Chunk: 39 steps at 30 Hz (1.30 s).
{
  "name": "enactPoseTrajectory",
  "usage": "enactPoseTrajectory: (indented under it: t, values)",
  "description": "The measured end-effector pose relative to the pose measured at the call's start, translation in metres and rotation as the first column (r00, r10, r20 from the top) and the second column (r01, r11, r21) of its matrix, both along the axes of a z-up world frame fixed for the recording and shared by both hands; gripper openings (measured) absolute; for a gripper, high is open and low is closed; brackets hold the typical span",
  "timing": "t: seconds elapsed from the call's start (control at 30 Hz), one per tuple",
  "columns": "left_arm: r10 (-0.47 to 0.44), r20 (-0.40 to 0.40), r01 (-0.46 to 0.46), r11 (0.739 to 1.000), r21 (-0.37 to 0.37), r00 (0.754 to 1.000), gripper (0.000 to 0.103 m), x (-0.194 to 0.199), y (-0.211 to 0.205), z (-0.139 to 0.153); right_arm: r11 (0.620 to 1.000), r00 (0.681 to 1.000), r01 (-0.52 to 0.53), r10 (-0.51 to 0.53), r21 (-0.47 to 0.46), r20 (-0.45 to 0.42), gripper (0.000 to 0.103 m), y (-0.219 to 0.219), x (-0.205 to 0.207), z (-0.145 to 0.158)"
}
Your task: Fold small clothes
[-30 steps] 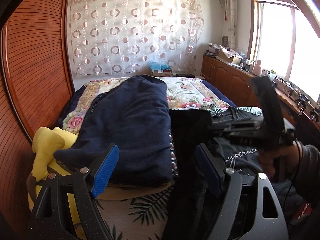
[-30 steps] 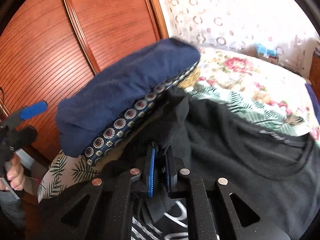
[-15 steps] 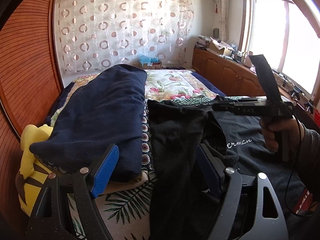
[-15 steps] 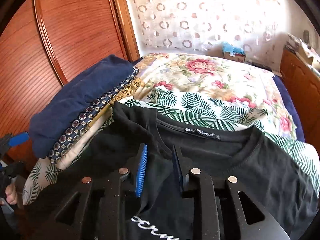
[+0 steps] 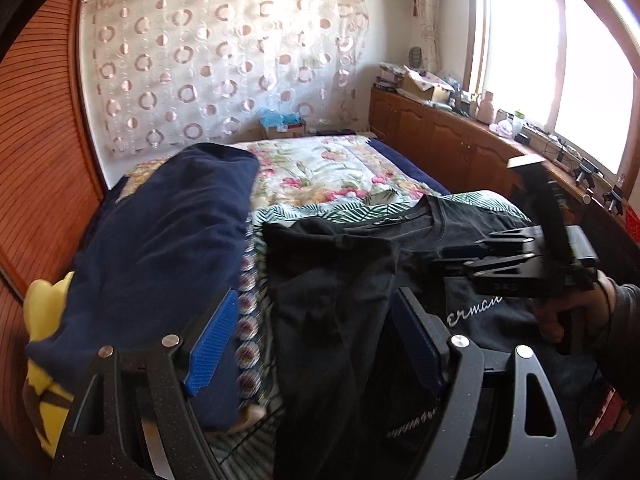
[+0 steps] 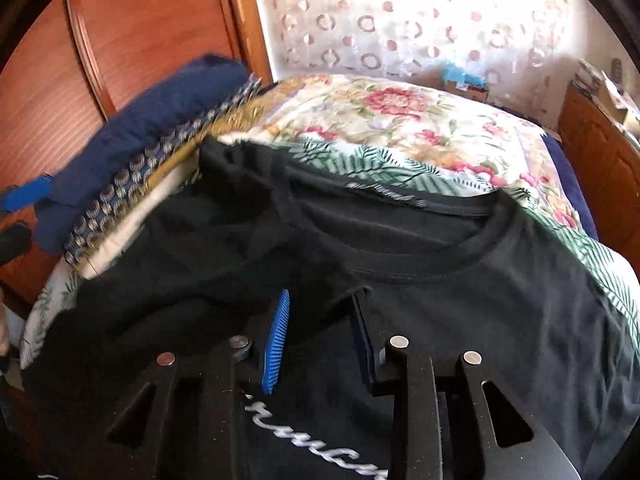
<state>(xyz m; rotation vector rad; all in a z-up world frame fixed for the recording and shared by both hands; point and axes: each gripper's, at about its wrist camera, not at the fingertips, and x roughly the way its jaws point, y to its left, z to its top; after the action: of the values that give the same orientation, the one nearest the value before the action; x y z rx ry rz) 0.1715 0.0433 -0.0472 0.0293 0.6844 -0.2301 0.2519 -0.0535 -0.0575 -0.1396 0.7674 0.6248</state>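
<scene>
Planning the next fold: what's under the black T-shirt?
The black T-shirt lies on a palm-leaf sheet over the floral quilt. Whatever is beneath its middle is covered.

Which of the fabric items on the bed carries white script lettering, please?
The black T-shirt, spread beside the plain navy blanket; the floral quilt has only printed flowers.
</scene>
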Motion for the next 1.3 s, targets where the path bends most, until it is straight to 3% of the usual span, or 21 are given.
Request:
enactPoseTrajectory:
  t: [0.07,0.13,0.23,0.4,0.6,0.7,0.77,0.83,1.07,1.2,1.3]
  values:
    - [-0.018,-0.03,0.018,1.0,0.005,0.999,0.069,0.016,-0.009,-0.002,0.999,0.999,0.03,-0.03,-0.014,0.023,0.033,-0.012,-0.002,0.004]
    - [-0.031,-0.043,0.032,0.999,0.021,0.999,0.067,0.027,-0.018,-0.002,0.997,0.997,0.066,-0.064,-0.033,0.051,0.044,-0.028,-0.006,0.005]
    - [-0.061,-0.079,0.063,0.998,0.03,0.995,0.063,0.051,-0.034,-0.006,0.992,0.992,0.112,-0.108,-0.06,0.068,0.051,-0.045,-0.009,0.004]
    - [-0.067,-0.154,0.076,0.996,0.047,0.986,0.063,0.091,-0.049,-0.023,0.981,0.984,0.168,-0.161,-0.099,0.073,0.053,-0.071,-0.015,-0.007]
    - [-0.004,-0.263,0.025,0.997,0.079,0.965,0.061,0.127,-0.052,-0.055,0.974,0.981,0.191,-0.184,-0.123,0.062,0.053,-0.081,-0.015,-0.022]
    - [0.0,-0.273,0.028,0.995,0.099,0.962,0.045,0.132,-0.055,-0.061,0.977,0.982,0.185,-0.179,-0.105,0.062,0.053,-0.084,-0.014,-0.023]
    - [0.001,-0.29,0.026,0.996,0.09,0.957,0.016,0.135,-0.053,-0.063,0.976,0.982,0.185,-0.179,-0.11,0.066,0.053,-0.083,-0.012,-0.024]
    - [-0.005,-0.281,0.032,0.995,0.092,0.96,0.006,0.133,-0.051,-0.058,0.976,0.982,0.185,-0.177,-0.115,0.072,0.053,-0.086,-0.015,-0.024]
    - [0.036,-0.114,-0.021,0.991,0.136,0.993,0.004,0.106,-0.025,0.007,0.976,0.981,0.184,-0.176,-0.114,0.076,0.053,-0.094,-0.022,-0.028]
    - [0.14,-0.045,-0.13,0.976,0.175,0.989,0.004,0.105,0.014,0.039,0.976,0.981,0.184,-0.176,-0.114,0.076,0.053,-0.094,-0.022,-0.029]
    - [0.167,-0.05,-0.156,0.973,0.171,0.985,0.004,0.106,0.033,0.041,0.976,0.981,0.184,-0.176,-0.115,0.077,0.053,-0.094,-0.023,-0.029]
